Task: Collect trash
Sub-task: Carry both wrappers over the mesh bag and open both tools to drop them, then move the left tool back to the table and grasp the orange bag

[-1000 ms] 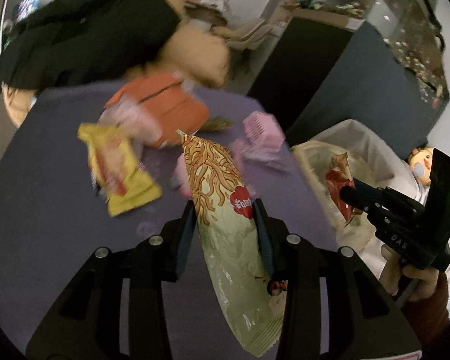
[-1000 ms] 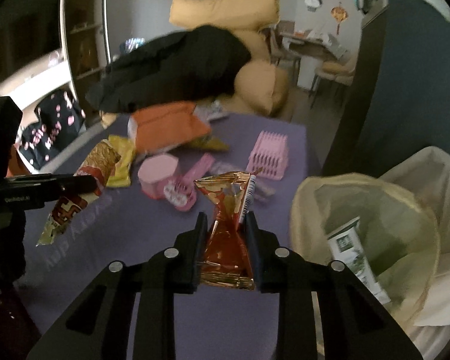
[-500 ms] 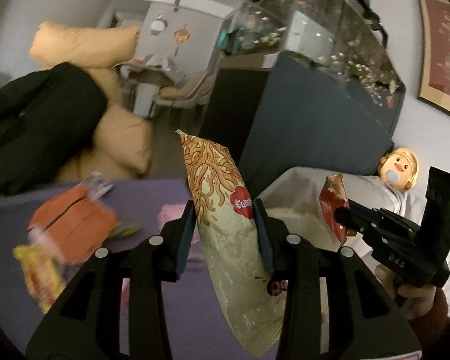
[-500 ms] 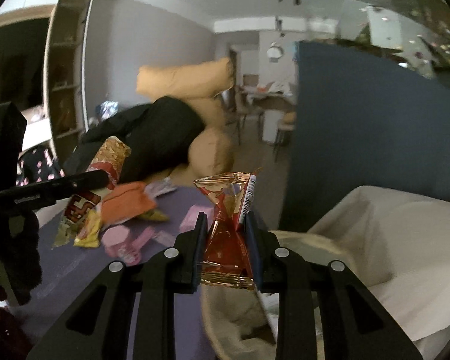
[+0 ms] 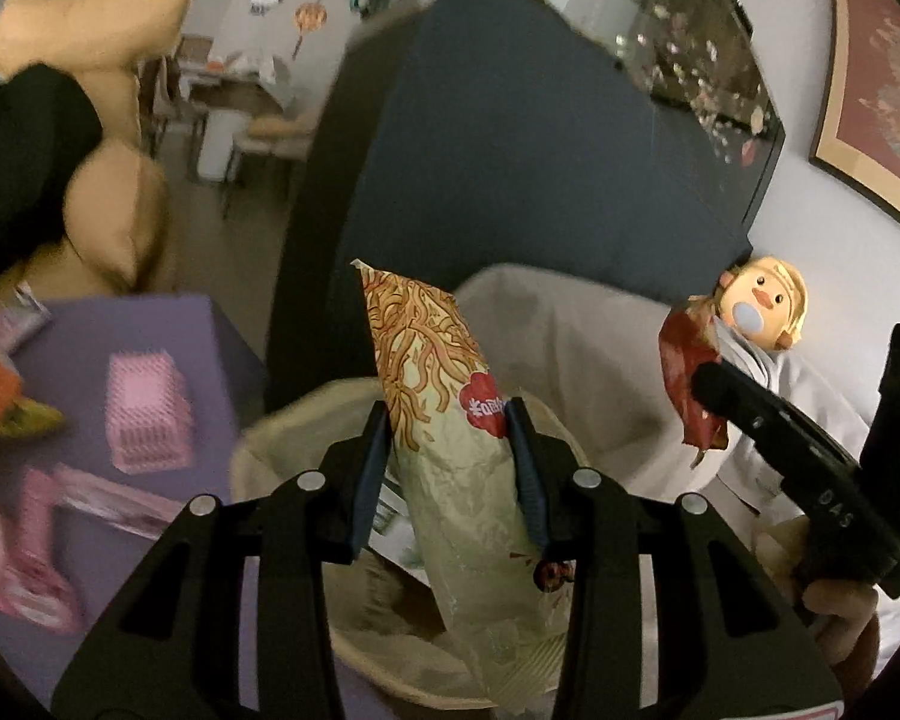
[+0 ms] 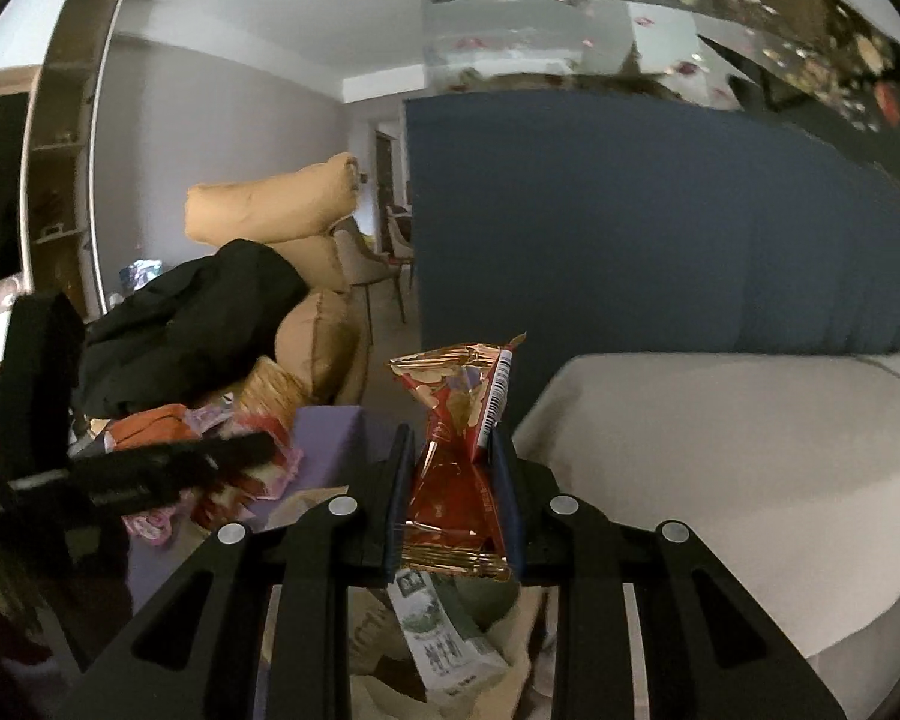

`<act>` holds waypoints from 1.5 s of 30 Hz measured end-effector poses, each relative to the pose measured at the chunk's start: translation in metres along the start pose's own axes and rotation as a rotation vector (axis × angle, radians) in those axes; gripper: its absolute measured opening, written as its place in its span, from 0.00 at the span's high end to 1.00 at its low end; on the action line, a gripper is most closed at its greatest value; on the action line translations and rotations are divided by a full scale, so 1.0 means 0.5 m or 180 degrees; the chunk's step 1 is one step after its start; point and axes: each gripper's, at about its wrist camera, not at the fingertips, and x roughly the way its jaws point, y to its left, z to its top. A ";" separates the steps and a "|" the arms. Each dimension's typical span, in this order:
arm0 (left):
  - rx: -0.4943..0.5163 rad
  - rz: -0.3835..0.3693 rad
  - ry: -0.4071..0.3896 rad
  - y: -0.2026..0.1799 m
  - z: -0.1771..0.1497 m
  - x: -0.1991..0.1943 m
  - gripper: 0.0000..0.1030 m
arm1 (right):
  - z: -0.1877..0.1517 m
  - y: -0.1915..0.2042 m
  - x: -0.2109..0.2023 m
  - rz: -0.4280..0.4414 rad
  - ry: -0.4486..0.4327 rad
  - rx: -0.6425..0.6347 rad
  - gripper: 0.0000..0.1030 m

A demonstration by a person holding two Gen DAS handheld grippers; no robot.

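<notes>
My left gripper [image 5: 449, 444] is shut on a long pale snack bag with a noodle print [image 5: 450, 450] and holds it upright over the open trash bag [image 5: 306, 420]. My right gripper [image 6: 453, 462] is shut on a small red and gold wrapper [image 6: 456, 456], above the same trash bag [image 6: 384, 654], where a white and green carton [image 6: 444, 642] lies. The right gripper with its red wrapper [image 5: 690, 384] shows at the right of the left wrist view. The left gripper [image 6: 246, 450] shows at the left of the right wrist view.
A purple table [image 5: 78, 360] at the left holds a pink comb-like item [image 5: 147, 414], pink packets [image 5: 36, 546] and an orange pouch [image 6: 150, 426]. A dark blue panel [image 6: 630, 228] and a white cushion [image 6: 720, 450] stand behind the bag. A doll [image 5: 762, 306] sits at the right.
Both grippers have swung right from the table toward the trash bag, each still holding its wrapper. The bag's opening now lies right under both grippers.
</notes>
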 end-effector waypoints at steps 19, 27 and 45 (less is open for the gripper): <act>-0.0171 0.0142 0.0591 0.049 -0.038 0.065 0.44 | -0.034 -0.021 0.030 0.0018 0.0185 0.0192 0.76; -0.0194 0.0464 0.0481 0.109 -0.051 -0.045 0.44 | -0.069 0.041 0.103 0.0204 0.0613 0.0146 0.76; -0.0431 0.0651 0.0595 0.223 -0.125 -0.163 0.44 | -0.128 0.076 0.200 -0.0087 0.1260 0.0145 0.49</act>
